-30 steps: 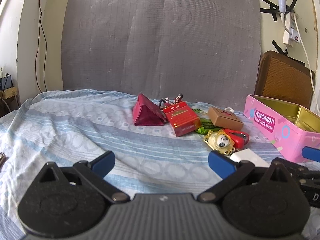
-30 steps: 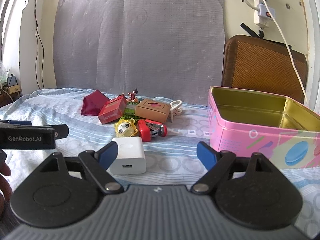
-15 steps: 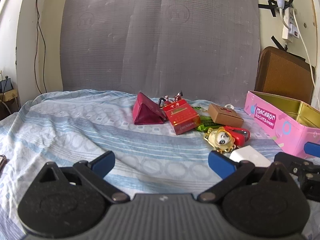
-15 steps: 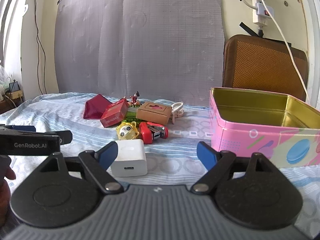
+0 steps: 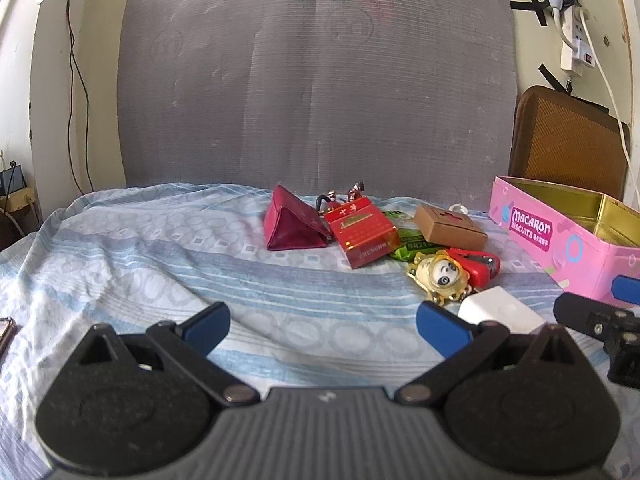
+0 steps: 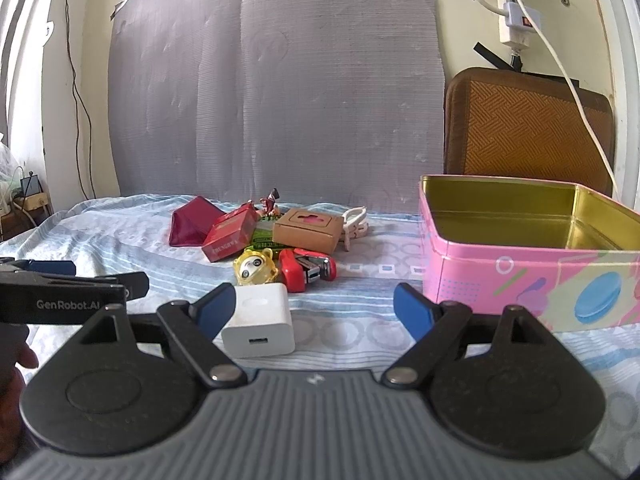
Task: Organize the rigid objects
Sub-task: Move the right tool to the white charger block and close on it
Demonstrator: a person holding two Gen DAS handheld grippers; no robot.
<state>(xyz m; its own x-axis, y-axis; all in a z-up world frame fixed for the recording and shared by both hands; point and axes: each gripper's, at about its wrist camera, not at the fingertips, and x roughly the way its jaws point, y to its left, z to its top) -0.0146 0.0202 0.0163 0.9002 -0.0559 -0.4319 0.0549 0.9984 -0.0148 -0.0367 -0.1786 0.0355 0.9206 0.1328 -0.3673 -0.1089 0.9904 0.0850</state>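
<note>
A heap of small objects lies on the striped bedsheet: a maroon triangular pouch (image 5: 294,224), a red cigarette pack (image 5: 362,230), a brown cardboard box (image 6: 308,230), a yellow panda keychain (image 6: 255,267), a red stapler (image 6: 306,270) and a white charger cube (image 6: 260,320). An open pink macaron tin (image 6: 532,280) with nothing visible inside stands to their right. My left gripper (image 5: 322,322) is open over bare sheet, short of the heap. My right gripper (image 6: 314,310) is open, with the charger just ahead of its left finger (image 6: 212,308).
A grey mat leans on the wall behind the bed. A brown woven cushion (image 6: 528,128) stands behind the tin, with a white cable and power strip (image 6: 516,20) above. The left gripper's side (image 6: 64,300) and a hand show at the right wrist view's left edge.
</note>
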